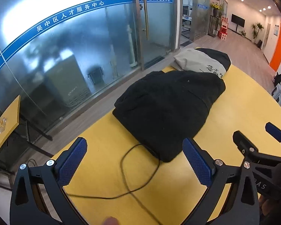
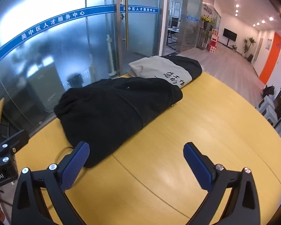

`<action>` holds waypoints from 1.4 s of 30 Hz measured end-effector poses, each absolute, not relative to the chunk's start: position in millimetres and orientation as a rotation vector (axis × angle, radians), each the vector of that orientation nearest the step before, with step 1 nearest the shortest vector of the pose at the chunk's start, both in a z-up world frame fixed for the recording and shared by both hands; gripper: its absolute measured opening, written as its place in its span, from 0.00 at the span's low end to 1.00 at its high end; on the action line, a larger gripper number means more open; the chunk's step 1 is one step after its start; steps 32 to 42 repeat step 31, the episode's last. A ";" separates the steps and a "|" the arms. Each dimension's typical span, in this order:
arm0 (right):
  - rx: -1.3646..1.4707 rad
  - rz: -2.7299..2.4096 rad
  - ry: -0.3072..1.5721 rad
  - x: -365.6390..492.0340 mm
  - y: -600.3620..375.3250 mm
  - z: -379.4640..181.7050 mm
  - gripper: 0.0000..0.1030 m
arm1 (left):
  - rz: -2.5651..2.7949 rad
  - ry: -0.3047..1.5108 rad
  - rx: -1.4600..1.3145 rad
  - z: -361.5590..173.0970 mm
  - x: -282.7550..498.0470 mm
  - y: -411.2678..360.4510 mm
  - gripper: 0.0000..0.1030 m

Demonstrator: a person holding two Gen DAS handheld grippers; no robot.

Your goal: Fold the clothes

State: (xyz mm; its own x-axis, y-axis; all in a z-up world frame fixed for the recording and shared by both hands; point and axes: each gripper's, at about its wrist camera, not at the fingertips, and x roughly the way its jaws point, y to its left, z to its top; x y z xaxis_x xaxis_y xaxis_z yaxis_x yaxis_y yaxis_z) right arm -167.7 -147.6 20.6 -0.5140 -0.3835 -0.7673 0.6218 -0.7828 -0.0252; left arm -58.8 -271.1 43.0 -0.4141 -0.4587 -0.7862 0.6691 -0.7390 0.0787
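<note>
A folded black garment (image 1: 168,108) lies on the yellow table (image 1: 243,103); it also shows in the right wrist view (image 2: 112,112). Behind it lies a folded grey and black garment with printed characters (image 1: 200,61), which also shows in the right wrist view (image 2: 164,69). My left gripper (image 1: 134,159) is open and empty, just short of the black garment's near edge. My right gripper (image 2: 136,161) is open and empty over bare table (image 2: 206,116), its left finger beside the garment's near corner. The right gripper also shows at the right of the left wrist view (image 1: 256,136).
A thin black cable (image 1: 133,168) loops on the table in front of the black garment. A frosted glass wall with a blue band (image 1: 65,46) runs along the table's left side. A second yellow table (image 1: 7,123) stands at far left. A corridor (image 2: 234,67) opens behind.
</note>
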 end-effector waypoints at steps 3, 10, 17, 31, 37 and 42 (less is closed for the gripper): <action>1.072 -2.288 0.419 -173.9 -150.9 14.1 0.99 | -2.175 0.340 1.105 37.6 -65.5 -277.9 1.00; 1.130 -2.261 0.456 -178.8 -153.1 -5.5 0.99 | -2.145 0.343 1.148 29.5 -65.3 -290.5 1.00; 1.159 -2.216 0.489 -174.2 -151.5 -17.6 0.99 | -2.110 0.358 1.184 16.4 -65.5 -295.1 1.00; 1.178 -2.207 0.511 -160.1 -141.5 -25.2 0.99 | -2.106 0.374 1.175 4.1 -61.3 -294.8 1.00; 1.178 -2.207 0.511 -160.1 -141.5 -25.2 0.99 | -2.106 0.374 1.175 4.1 -61.3 -294.8 1.00; 1.178 -2.207 0.511 -160.1 -141.5 -25.2 0.99 | -2.106 0.374 1.175 4.1 -61.3 -294.8 1.00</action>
